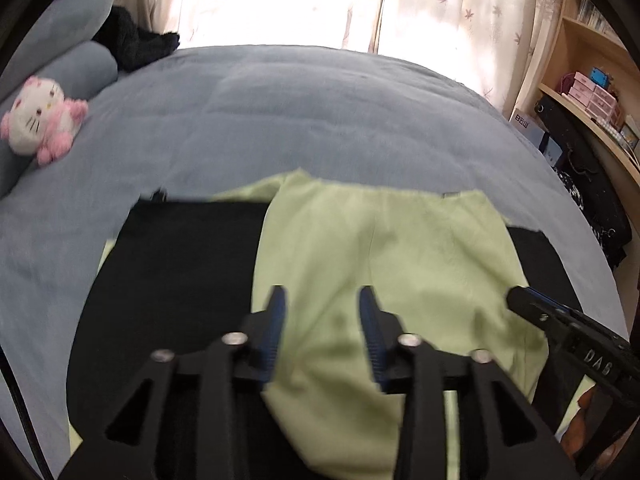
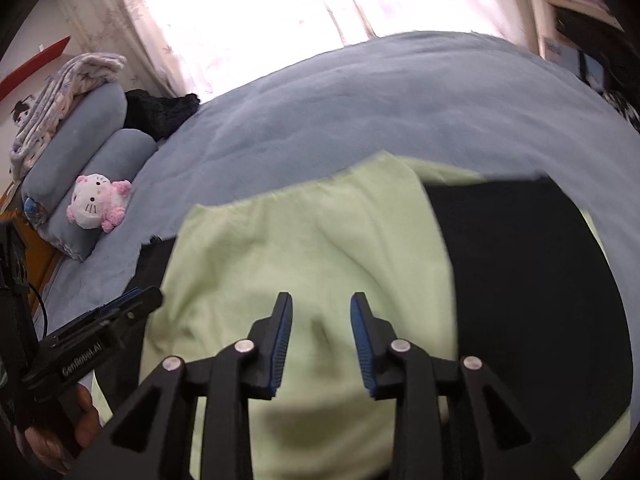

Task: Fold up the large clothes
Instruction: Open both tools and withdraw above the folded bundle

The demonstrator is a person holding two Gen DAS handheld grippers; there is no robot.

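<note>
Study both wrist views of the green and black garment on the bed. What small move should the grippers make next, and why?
Probably lower both grippers to a free edge of the garment and pinch it for another fold. The left gripper and right gripper both stand open above the cloth with nothing between their fingers, and the green panel lies folded over the black part on the bed, still broad.

Pale green garment [image 1: 384, 248] with black panels [image 1: 180, 264], grey-blue bed cover [image 1: 320, 120], white-and-pink plush cat [image 1: 40, 120] at 9 o'clock, cream leaf-print curtains [image 1: 460, 8] at 12, black grippers with blue pads [image 2: 282, 344], light wood shelf [image 1: 592, 44] at 2.
</note>
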